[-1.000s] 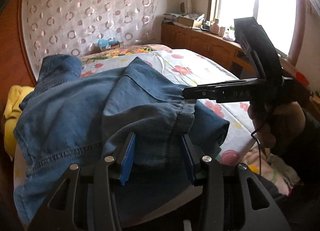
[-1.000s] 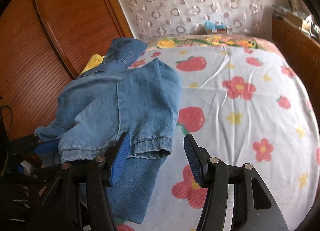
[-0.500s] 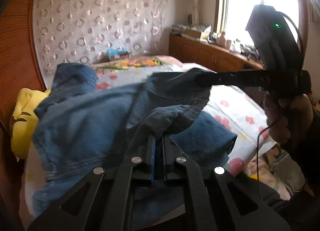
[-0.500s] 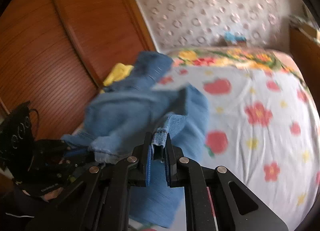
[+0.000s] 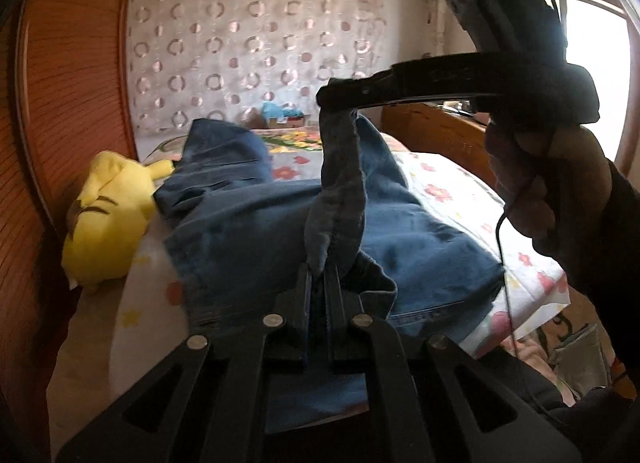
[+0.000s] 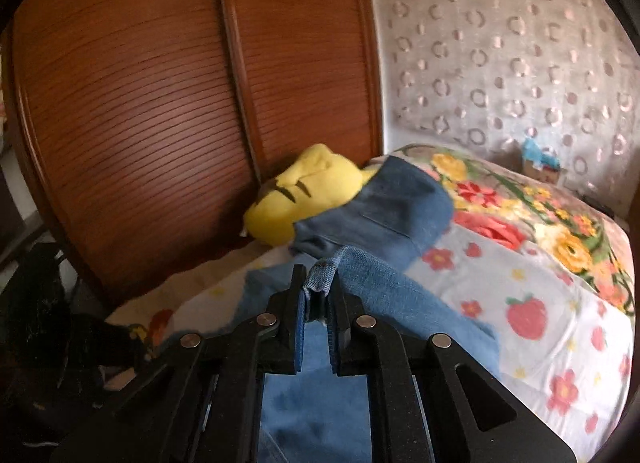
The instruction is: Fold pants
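Pants (image 5: 256, 231) hem now higher, tool-gripped (image 5: 318, 283)

- yellow plush toy (image 5: 106, 219) on the bed's left edge, right against the wardrobe (image 6: 132, 103); brown slatted sliding doors
- floral bedsheet (image 6: 532, 303), strawberry and flower print; brighter floral blanket (image 6: 520, 199) at the head end
- curtain (image 5: 248, 51) with ring pattern across the far wall
- small box with something blue (image 6: 540, 159) at the head of the bed
- wooden cabinet (image 5: 432, 135) under a bright window (image 5: 596, 63)
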